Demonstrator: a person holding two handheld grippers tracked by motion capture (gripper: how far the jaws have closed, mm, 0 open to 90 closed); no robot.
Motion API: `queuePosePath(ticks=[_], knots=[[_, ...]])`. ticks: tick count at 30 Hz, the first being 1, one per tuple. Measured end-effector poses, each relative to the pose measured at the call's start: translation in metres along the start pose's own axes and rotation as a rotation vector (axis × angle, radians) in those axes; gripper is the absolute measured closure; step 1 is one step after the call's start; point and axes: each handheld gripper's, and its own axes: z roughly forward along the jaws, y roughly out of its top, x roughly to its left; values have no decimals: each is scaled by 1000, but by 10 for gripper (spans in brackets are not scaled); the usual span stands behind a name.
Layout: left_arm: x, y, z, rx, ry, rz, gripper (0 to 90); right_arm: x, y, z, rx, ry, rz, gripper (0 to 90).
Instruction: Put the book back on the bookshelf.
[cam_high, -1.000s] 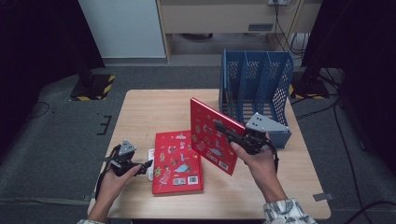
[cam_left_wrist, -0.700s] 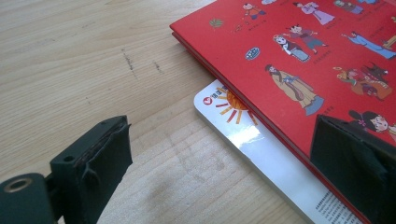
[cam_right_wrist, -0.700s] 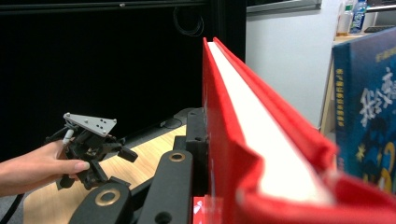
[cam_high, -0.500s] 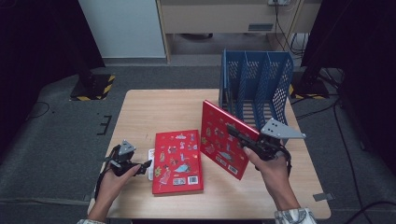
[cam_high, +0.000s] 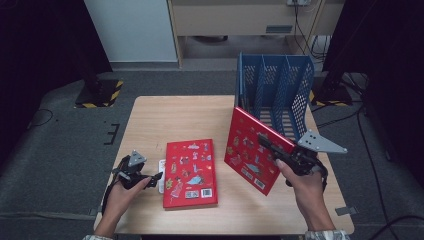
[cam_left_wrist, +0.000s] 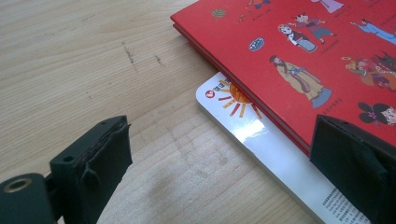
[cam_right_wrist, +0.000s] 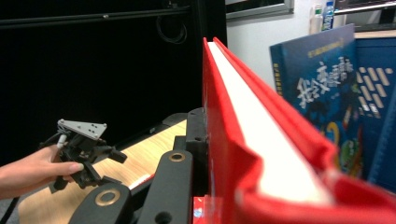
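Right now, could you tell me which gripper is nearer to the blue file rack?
Right. The right gripper, holding the upright red book, is beside the blue file rack; the left gripper sits across the table.

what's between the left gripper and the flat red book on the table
A thin white booklet, tucked partly under the flat red book; the left gripper view shows it.

Pale matt wood-grain table (cam_high: 165, 120), faintly scuffed. On table: red book (cam_high: 190, 173), glossy printed cover; beneath it white booklet (cam_left_wrist: 261, 144), shiny coated paper. At table's far edge: blue perforated plastic rack (cam_high: 274, 85). Matt black jaw pads.
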Motion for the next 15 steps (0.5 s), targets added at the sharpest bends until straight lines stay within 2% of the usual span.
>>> queuePosePath(ticks=[7, 15], knots=[[-1, 0, 0, 3, 2, 3, 47, -7, 2, -14, 2, -42, 15, 800], [-3, 1, 0, 2, 1, 8, 47, -14, 17, -22, 10, -91, 40, 800]])
